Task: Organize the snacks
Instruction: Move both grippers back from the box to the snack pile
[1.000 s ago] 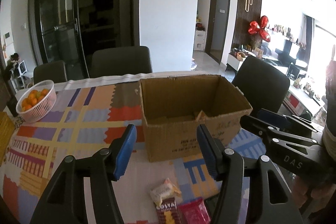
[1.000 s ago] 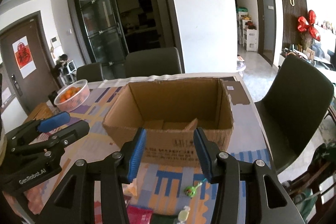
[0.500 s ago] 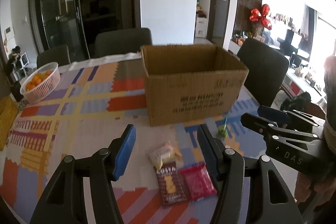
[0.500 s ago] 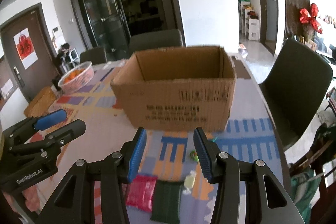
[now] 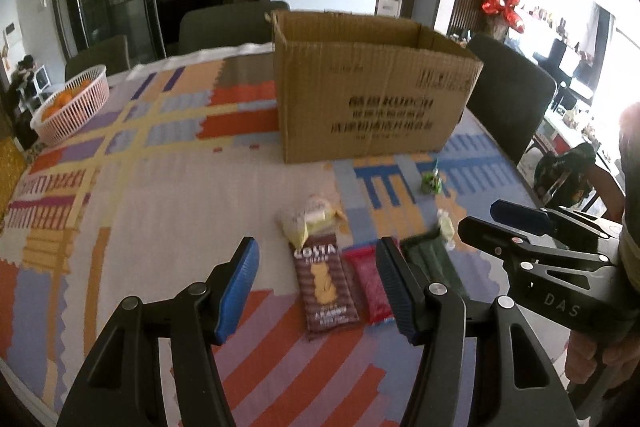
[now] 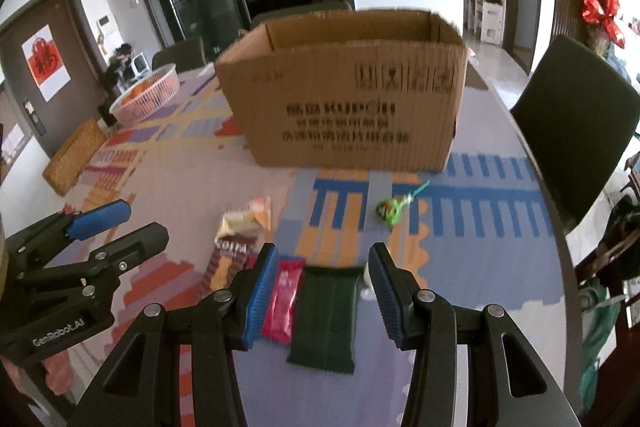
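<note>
— Any room on the table?
— Its left half lies bare up to the basket at the far left edge.
— And ahead?
— The cardboard box blocks the far middle; snack packets crowd the near edge.

- cardboard box on tabletop, behind snacks
- Costa packet, red packet, green packet side by side, left to right
- fruit basket far left
- lollipop between box and packets
</note>
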`<state>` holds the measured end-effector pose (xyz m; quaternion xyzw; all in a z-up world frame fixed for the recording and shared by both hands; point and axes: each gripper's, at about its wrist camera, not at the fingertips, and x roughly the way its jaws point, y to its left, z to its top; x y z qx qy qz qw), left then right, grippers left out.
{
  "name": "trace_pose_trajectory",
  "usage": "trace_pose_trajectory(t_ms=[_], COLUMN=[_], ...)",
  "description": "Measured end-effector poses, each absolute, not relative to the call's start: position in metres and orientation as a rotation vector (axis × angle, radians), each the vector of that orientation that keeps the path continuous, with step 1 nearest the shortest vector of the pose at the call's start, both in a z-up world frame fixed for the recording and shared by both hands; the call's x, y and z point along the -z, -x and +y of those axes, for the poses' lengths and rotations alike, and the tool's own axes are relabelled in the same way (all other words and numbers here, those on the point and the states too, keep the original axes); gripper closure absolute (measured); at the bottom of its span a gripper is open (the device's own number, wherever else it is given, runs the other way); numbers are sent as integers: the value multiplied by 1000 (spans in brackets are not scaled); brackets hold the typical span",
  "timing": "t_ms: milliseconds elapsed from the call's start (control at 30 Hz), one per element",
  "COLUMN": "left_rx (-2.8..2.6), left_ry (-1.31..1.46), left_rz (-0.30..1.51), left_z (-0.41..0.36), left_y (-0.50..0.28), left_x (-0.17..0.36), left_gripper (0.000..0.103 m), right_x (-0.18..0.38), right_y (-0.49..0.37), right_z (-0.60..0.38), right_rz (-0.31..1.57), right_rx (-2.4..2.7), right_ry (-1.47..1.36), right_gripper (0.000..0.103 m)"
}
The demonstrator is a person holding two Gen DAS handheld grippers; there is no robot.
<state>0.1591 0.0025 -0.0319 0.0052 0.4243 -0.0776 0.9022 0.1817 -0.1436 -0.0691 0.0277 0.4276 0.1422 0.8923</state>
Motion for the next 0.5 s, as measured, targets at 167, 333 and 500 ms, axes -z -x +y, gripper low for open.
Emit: trace_pose_trajectory(t_ms=[167, 333, 500], left_rx=[158, 156, 154], left_ry=[-6, 3, 2], left_rz=[920, 962, 1001], left_z=[4, 4, 4], left_y=[-160, -165, -168], left_x=[48, 63, 78], left_gripper=[43, 43, 43], right_x=[87, 101, 112], right_y=[-178, -178, -181], right_z=[-141, -139, -138], right_rz=[943, 984, 1020], right_rx=[-299, -289, -284], right_ry=[-61, -54, -54], right_gripper=[55, 55, 55])
